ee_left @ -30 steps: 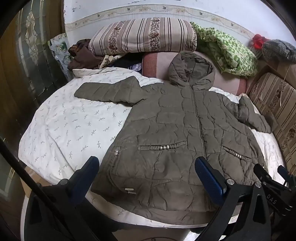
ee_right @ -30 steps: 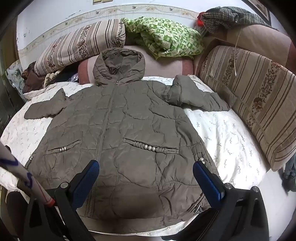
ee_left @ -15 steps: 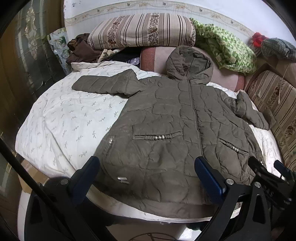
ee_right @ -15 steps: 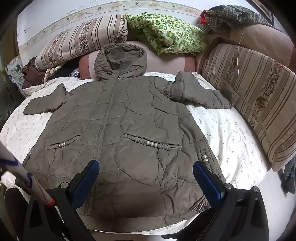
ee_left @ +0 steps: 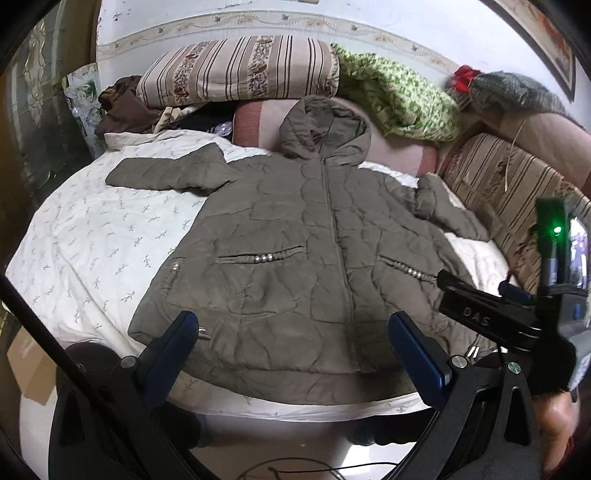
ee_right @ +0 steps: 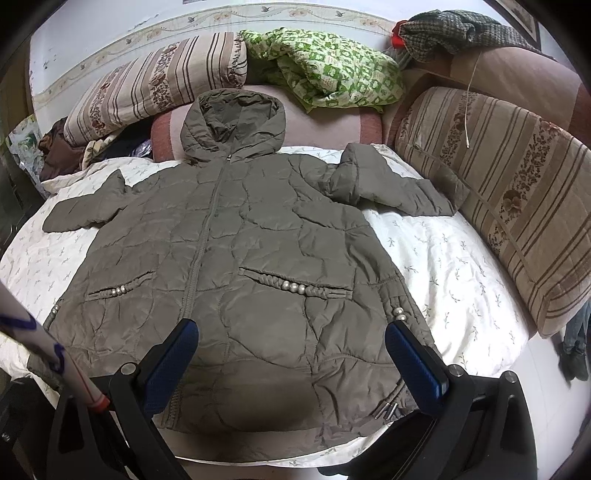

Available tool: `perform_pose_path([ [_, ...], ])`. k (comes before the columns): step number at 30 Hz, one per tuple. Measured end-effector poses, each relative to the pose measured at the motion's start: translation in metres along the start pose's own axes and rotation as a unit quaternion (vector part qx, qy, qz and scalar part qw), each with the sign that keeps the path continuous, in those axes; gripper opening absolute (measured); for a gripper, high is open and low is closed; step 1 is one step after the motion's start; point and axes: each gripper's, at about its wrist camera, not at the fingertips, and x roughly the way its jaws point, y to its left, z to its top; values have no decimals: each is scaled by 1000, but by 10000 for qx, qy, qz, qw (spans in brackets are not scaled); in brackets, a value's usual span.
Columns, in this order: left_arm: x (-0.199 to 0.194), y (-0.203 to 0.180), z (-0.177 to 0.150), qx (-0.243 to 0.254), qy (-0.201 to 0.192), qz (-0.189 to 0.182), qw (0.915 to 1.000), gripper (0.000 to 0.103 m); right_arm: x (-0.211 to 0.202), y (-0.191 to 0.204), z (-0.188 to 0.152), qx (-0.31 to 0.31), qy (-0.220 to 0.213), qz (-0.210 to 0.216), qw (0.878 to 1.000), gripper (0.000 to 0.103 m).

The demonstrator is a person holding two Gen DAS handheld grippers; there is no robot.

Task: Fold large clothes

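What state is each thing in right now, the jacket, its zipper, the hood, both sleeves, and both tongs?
Jacket: spread flat, front up, unfolded.
Zipper: closed.
Hood: propped against the pink cushion.
Sleeves: spread outward on the bedsheet.
Left tongs: open, holding nothing.
Right tongs: open, holding nothing.

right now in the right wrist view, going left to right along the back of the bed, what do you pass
Brown clothes → striped floral pillow → jacket hood → green patterned blanket → grey checked garment
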Motion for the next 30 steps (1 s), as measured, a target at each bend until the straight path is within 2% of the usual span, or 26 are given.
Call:
perform_pose_path([
  [5,-1,-9,-3,99,-28,-204,9997,102,1,-4,-2,81,26,-26,10000,103],
  [7,0,-11,-5,150,14,-143,9998,102,2,-5,-2,88,36,-17,10000,103],
  [15,0,8,16,42,-190,834,9963,102,4,-7,-4,90,68,-9,9999,103],
  [17,-1,19,21,36,-293,1117,9933,102,6,-8,-5,84,97,-4,9999,103],
  [22,0,29,31,400,-473,1848,9808,102,11,-5,-7,13,150,19,9999,103],
  [26,0,39,39,378,-550,1993,9777,102,13,-3,-8,-52,181,29,9998,103],
  [30,4,47,43,373,-502,1867,9804,102,15,0,-8,-106,197,-22,9997,103],
])
